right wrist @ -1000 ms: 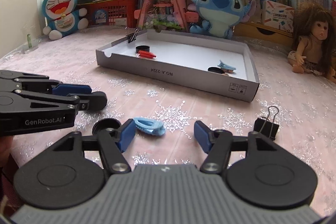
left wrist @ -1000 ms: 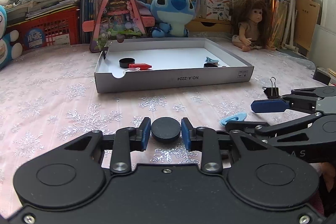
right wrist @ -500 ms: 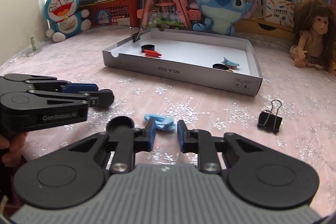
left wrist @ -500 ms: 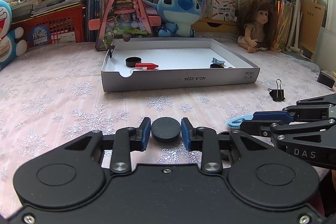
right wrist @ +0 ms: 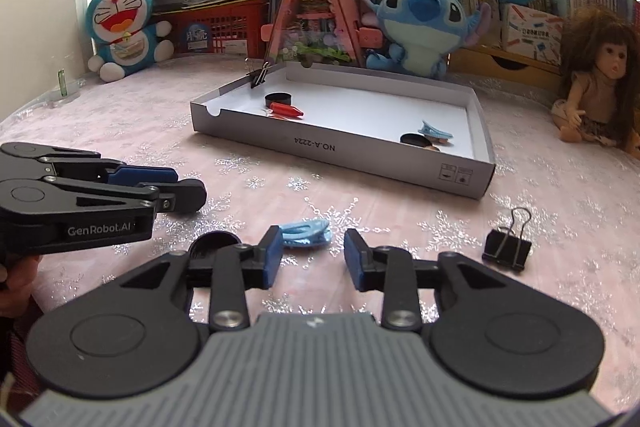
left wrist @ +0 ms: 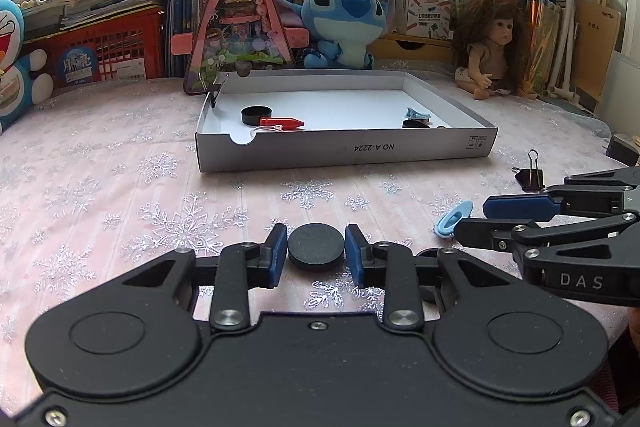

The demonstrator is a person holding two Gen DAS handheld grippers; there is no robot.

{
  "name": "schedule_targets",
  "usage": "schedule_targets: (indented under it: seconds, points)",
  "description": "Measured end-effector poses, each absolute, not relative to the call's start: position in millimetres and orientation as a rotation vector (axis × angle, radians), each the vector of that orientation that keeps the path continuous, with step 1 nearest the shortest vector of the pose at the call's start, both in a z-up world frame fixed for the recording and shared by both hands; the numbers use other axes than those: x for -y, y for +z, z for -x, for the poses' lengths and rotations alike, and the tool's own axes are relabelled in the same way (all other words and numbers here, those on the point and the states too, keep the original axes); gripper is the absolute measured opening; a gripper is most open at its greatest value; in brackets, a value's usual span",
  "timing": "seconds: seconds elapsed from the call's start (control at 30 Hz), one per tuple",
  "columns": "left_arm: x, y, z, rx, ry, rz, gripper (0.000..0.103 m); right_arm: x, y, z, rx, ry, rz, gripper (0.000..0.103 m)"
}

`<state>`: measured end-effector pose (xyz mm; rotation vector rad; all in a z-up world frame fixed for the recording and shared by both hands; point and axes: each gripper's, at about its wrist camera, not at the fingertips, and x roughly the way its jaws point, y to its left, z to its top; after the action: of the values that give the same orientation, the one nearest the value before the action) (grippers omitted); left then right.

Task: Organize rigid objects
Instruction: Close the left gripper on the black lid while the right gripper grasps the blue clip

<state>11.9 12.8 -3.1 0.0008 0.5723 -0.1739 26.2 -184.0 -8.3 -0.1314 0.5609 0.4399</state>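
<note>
Pink snowflake-print cloth covers the desk (left wrist: 100,187), shelves of books and plush toys behind. Left gripper (left wrist: 316,251) has its fingers closed on a black round disc (left wrist: 316,246), pads pressing both sides, disc low over the cloth. Right gripper (right wrist: 311,257) is opening, nothing clamped; light blue plastic hair clip (right wrist: 306,233) lies on the cloth just beyond the fingertips, nearer the left pad. Shallow white cardboard tray (right wrist: 340,151) sits further back. Black binder clip (right wrist: 506,247) stands right of the fingers.

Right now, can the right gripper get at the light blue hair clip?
Probably yes. The right gripper is opening, with the light blue hair clip just beyond its fingertips on bare tablecloth; nothing lies between them.
</note>
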Motion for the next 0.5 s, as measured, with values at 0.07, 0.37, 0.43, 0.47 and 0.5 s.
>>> schedule_targets:
  seconds: [0.07, 0.37, 0.43, 0.47, 0.5]
  points:
    - [-13, -3, -12, -0.573, -0.173, -0.001, 0.029, 181, -8, -27, -0.559, 0.446, 0.148, 0.054]
    - [-13, -4, -12, -0.574, -0.173, 0.0, 0.029, 171, -10, -31, -0.553, 0.456, 0.201, 0.061]
    - [-13, -3, -12, -0.574, -0.173, 0.001, 0.03, 170, -10, -32, -0.545, 0.449, 0.2, 0.066]
    - [-13, -4, -13, -0.575, -0.173, 0.002, 0.03, 170, -9, -32, -0.542, 0.444, 0.199, 0.067]
    - [-13, -5, -13, -0.576, -0.172, 0.002, 0.03, 169, -9, -32, -0.539, 0.439, 0.197, 0.067]
